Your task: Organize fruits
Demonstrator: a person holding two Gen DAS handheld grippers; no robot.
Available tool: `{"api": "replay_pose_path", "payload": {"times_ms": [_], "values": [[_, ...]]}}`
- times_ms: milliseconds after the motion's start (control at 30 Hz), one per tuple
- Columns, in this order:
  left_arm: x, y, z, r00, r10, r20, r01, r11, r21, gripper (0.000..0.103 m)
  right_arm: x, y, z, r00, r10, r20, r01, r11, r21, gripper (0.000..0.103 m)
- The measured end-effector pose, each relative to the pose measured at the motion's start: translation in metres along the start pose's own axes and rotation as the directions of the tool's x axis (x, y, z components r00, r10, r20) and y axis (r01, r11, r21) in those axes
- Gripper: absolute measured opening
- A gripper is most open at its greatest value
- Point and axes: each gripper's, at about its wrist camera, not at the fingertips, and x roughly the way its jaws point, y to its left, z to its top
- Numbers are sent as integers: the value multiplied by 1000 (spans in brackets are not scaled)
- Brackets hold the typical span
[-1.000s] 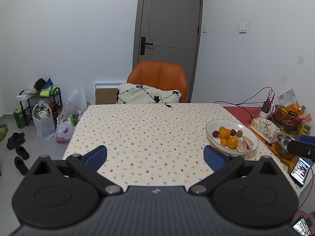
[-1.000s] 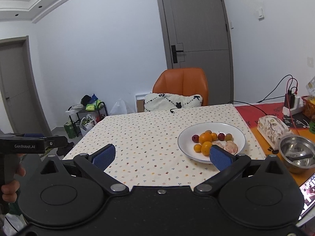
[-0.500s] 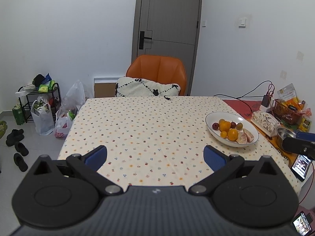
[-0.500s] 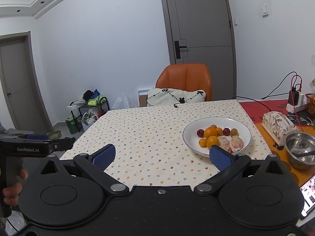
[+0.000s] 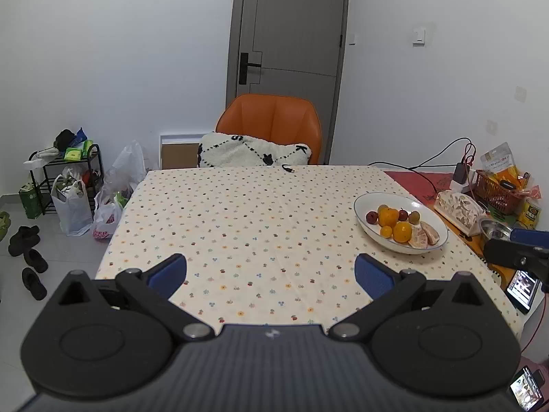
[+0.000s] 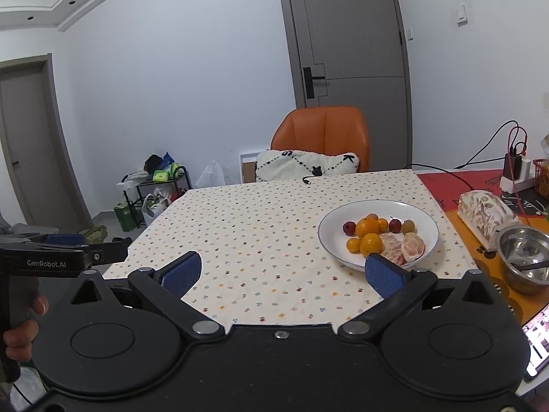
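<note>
My left gripper (image 5: 271, 271) and right gripper (image 6: 283, 269) both hang with fingers spread wide and empty, above the near edge of the dotted-cloth surface (image 5: 240, 226). The fruits (image 6: 381, 238) all sit together in the shallow white bowl (image 6: 329, 237), far right. That fits either fruits already gathered or fruits waiting to be sorted.

The left black two-finger gripper with blue pads (image 5: 271, 271) is level, its jaws spread wide with nothing between them. The right black two-finger gripper with blue pads (image 6: 283, 273) is likewise spread wide and empty. The person's left hand (image 6: 20, 329) wraps the left gripper's pistol handle.
</note>
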Motion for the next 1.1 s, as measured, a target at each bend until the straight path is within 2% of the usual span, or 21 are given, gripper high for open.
{"api": "replay_pose_path", "payload": {"times_ms": [367,433,567,1100], "values": [[1,0,-1,1000,-1,-3,1,1000,-3,103,3,3,-2,1000,9,-23,-9,1000,0,103],[1,0,-1,1000,-1,-5,1,1000,-1,103,4,3,-2,999,30,-34,-29,1000,12,103],[1,0,-2,1000,-3,-7,3,1000,2,103,3,7,-2,999,14,-30,-15,1000,-15,103],[2,2,-2,1000,-3,-8,3,1000,-2,103,4,3,0,1000,2,-28,-2,1000,0,103]]}}
